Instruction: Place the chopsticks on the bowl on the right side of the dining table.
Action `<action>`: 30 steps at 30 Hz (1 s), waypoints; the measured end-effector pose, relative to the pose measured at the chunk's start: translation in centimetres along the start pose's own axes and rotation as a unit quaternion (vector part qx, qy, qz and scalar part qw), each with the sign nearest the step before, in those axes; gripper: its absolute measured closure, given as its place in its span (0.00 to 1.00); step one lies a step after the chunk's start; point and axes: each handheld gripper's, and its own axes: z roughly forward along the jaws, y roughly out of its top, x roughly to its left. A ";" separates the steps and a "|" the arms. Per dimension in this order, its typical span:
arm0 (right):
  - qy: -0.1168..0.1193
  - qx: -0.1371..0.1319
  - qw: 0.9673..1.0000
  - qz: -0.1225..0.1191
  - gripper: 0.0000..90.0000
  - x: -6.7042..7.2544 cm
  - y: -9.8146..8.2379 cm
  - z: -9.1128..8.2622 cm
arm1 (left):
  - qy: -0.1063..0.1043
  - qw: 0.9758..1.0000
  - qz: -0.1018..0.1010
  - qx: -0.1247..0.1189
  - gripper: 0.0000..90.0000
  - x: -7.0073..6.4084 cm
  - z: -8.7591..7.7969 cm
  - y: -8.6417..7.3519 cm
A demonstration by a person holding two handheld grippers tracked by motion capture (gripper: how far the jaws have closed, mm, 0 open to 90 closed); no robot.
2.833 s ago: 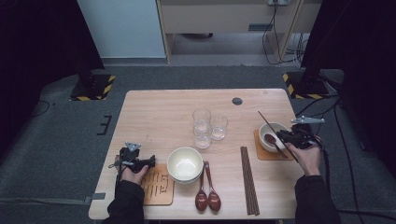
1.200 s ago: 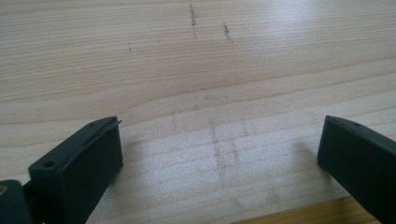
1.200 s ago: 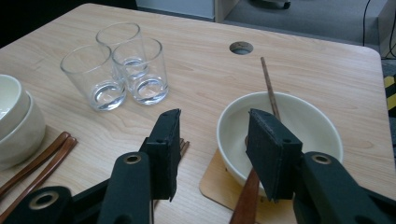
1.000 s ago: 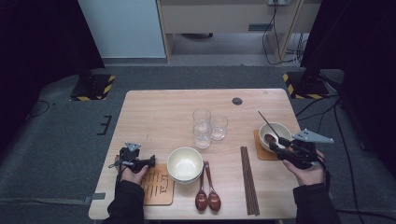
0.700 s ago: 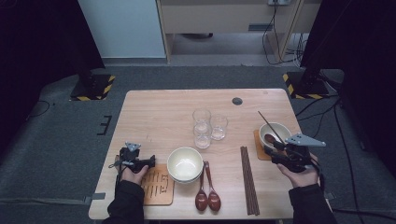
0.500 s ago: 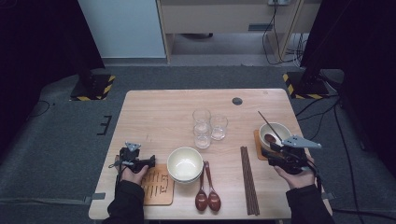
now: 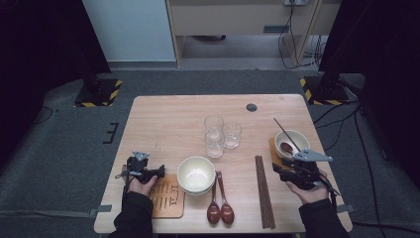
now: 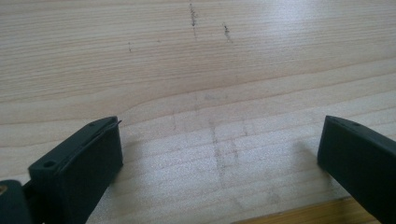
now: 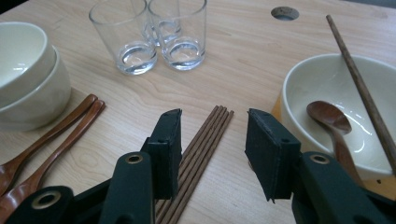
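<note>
Your right gripper (image 9: pixel 212 135) hangs open over the chopsticks (image 9: pixel 198 154), seemingly not touching; your left gripper (image 8: pixel 219 154) rests open on the table (image 8: pixel 196 56).

Stacked cream bowls (image 7: pixel 196 174) as landmark — two wooden spoons (image 7: pixel 220 208) just to their right, engraved wooden coaster (image 7: pixel 167 197) touching on their left. Three clear glasses (image 7: pixel 218 135) clustered beyond the bowls, toward the table's far edge. Dark round hole (image 7: pixel 251 107) in the wooden table (image 7: pixel 168 119) farther beyond — well apart.
</note>
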 end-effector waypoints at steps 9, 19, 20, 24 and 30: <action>0.001 0.014 1.000 -0.007 0.64 0.5 -0.9 0.5 | 0.000 1.000 0.000 0.000 0.00 0.0 0.0 0.0; 0.004 0.038 0.999 -0.012 0.65 1.0 -2.3 1.3 | 0.000 1.000 0.000 0.000 0.00 0.0 0.0 0.0; 0.004 0.041 0.999 -0.012 0.66 1.1 -2.4 1.4 | 0.000 1.000 0.000 0.000 0.00 0.0 0.0 0.0; 0.003 0.046 0.999 -0.014 0.67 1.0 -2.6 1.7 | 0.000 1.000 0.000 0.000 0.00 0.0 0.0 0.0; 0.007 0.058 0.998 -0.017 0.67 1.1 -3.0 2.3 | 0.000 1.000 0.000 0.000 0.00 0.0 0.0 0.0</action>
